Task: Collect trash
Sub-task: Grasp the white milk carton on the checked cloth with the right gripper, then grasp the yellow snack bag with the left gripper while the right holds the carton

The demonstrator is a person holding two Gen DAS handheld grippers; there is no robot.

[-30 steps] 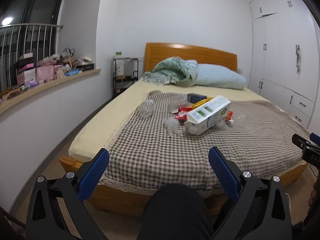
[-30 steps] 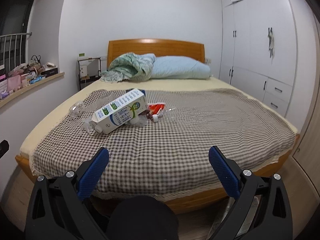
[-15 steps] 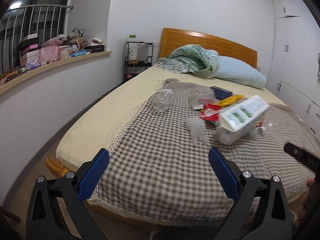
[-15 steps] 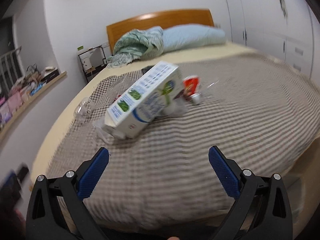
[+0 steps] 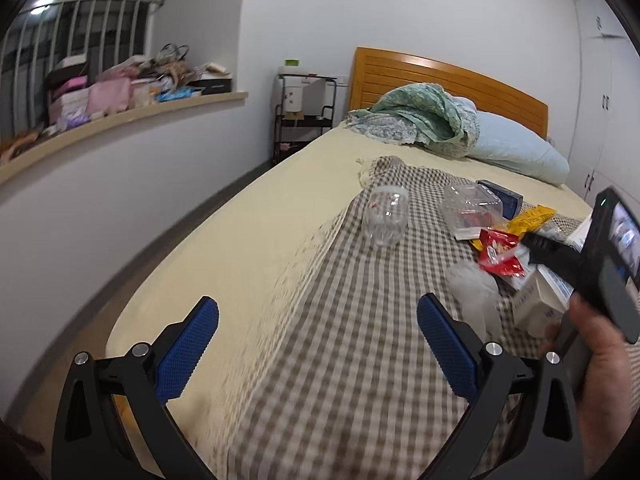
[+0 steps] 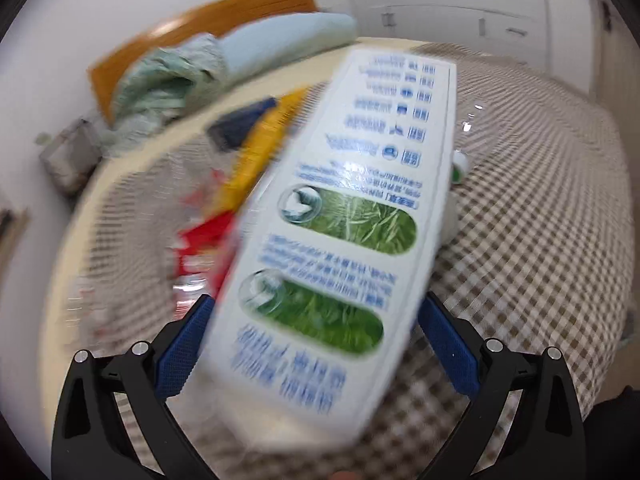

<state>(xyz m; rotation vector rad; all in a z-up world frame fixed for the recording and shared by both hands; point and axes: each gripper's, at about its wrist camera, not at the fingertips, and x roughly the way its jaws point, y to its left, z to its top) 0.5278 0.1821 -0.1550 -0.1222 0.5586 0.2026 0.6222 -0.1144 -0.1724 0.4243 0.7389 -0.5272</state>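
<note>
One white carton (image 6: 340, 240), two clear plastic cups (image 5: 386, 216), one red wrapper (image 5: 500, 256), one yellow wrapper (image 5: 532, 216), one pillow (image 5: 516, 152).

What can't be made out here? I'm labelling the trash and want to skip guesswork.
- Right wrist view: print on the white carton is motion-blurred; whether the right claw touches it is unclear.
- Right wrist view: the carton hides most of the red wrapper.
- Left wrist view: the hand and its device cover the carton.

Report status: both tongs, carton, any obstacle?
Left tongs open, empty. Right tongs open around the carton, not yet shut. Wrappers crowd beside it.
</note>
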